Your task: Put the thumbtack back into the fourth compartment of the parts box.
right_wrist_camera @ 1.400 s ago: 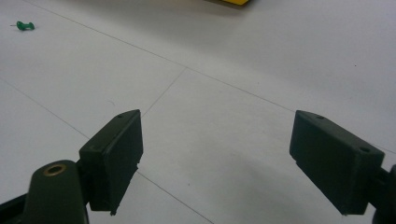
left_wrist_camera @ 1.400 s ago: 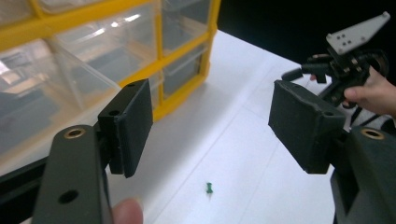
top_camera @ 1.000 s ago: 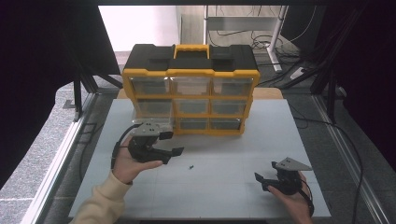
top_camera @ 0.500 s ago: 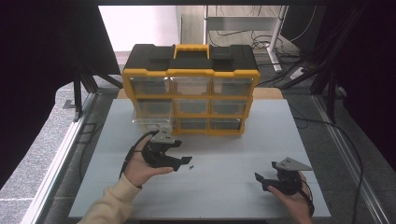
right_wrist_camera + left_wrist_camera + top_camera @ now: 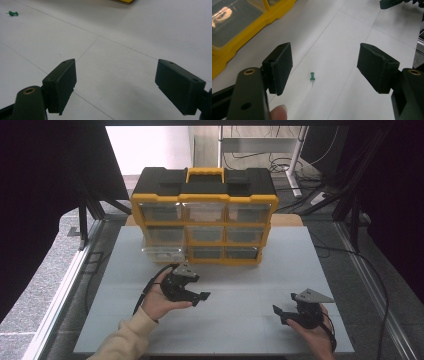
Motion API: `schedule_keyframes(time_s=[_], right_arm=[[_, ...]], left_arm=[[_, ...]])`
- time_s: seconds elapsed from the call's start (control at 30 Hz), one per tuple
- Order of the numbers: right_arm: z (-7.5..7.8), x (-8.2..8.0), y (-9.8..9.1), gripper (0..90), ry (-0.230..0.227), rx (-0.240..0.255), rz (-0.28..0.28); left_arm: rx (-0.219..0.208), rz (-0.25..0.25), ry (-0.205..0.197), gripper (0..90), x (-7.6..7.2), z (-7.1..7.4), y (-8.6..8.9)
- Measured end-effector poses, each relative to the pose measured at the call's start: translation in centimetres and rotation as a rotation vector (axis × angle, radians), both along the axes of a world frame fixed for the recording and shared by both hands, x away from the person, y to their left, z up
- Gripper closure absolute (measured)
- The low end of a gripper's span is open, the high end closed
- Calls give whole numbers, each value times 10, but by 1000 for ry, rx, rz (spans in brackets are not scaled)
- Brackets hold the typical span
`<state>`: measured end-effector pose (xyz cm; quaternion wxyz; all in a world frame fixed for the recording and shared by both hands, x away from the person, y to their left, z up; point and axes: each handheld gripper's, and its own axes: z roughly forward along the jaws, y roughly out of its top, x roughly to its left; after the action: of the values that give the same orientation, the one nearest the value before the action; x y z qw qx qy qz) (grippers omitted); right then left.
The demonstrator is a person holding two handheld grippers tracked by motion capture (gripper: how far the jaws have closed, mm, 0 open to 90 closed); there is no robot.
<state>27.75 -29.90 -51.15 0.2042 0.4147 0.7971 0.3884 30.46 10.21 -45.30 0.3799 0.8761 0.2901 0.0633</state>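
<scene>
No readable text: green pushpin (image 5: 312, 76), yellow organizer (image 5: 204, 215).

This looks like a lab or test room set up for recording. A plain white table (image 5: 250, 320) stands inside a frame of black metal struts (image 5: 85, 220), with dark curtains (image 5: 45, 195) hanging at nine and three o'clock. At twelve o'clock, past a yellow and black parts organiser (image 5: 204, 215) with clear drawers, loose cables (image 5: 260, 160) trail over the floor around a desk leg (image 5: 296, 157). Grey carpet (image 5: 35, 270) lies beneath.
</scene>
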Motion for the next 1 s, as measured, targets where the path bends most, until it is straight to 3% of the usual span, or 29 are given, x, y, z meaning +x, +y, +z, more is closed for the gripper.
schedule_keyframes(time_s=[0.37,0.7,1.0], right_arm=[[0,0,0,175,-1,-1,0],[0,0,0,175,0,1,1],[0,0,0,175,1,1,2]], left_arm=[[33,0,26,282,8,-13,-10],[117,-19,64,280,19,-34,-22],[173,6,96,278,29,-53,-22]])
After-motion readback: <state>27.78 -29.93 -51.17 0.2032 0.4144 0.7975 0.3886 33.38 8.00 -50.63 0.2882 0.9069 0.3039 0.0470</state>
